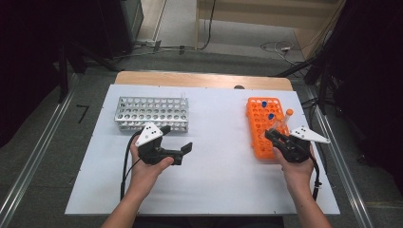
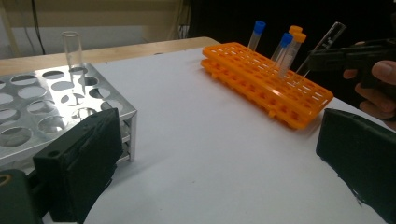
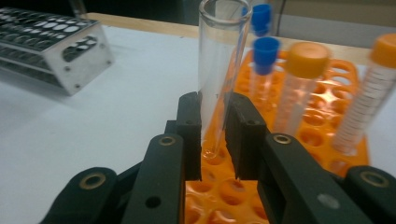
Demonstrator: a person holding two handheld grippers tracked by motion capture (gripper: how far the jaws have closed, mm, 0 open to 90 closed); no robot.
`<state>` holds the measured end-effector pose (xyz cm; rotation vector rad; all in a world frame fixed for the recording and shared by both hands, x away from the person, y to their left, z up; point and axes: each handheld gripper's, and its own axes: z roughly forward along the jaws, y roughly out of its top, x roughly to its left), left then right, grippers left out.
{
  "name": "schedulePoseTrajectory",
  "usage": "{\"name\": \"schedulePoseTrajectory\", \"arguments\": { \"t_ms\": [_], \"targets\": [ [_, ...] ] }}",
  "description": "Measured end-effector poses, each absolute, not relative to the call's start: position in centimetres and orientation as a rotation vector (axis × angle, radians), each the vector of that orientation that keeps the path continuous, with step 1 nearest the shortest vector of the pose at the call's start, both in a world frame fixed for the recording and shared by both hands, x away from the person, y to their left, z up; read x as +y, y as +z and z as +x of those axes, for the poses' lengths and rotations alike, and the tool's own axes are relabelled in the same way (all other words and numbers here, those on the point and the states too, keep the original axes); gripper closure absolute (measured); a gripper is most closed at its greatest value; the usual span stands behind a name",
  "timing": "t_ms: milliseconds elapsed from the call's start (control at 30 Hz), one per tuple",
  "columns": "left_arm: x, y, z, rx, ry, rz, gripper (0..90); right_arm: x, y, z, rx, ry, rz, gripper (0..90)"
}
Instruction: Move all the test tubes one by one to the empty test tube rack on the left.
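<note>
The step in hand looks like drawing a clear glass tube (image 3: 219, 70) out of the orange rack (image 1: 262, 137) at the table's right side, probably to carry it over to the metal rack (image 1: 152, 113) on the left, where one clear tube (image 2: 72, 49) already stands in a back corner hole. To do it well, I'd lift straight along the tube's axis until its rounded bottom clears the hole, keeping off the blue-capped tubes (image 3: 264, 58) and orange-capped tubes (image 3: 303, 79) just beside it, and not squeeze harder than the glass needs. The right gripper (image 3: 214, 126) has its jaws clamped on the tube's lower part, the tube tilted a little and its tip just over a hole. The left gripper (image 1: 178, 140) waits near the metal rack, jaws spread wide, grasping nothing.
</note>
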<state>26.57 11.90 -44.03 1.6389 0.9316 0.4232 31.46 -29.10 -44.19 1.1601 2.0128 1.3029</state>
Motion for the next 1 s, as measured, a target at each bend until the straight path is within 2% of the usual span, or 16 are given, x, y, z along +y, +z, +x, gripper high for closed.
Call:
{"name": "schedulePoseTrajectory", "arguments": {
  "t_ms": [467,633,700,1000],
  "targets": [
    [10.2,-43.6,26.3,0.825,0.322,1.671,6.5,-23.2,-44.6,30.0,2.252,1.414,0.976,74.2],
    [9.1,-43.6,26.1,0.807,0.318,1.696,18.4,-20.6,-45.0,29.1,2.346,1.422,0.886,74.2],
    [8.6,-43.7,26.0,0.783,0.309,1.713,20.3,-20.1,-45.0,28.9,2.361,1.422,0.871,74.2],
    [6.8,-44.0,25.7,0.695,0.252,1.743,44.1,-16.8,-45.4,27.3,2.475,1.414,0.753,74.2]
  ]
}}
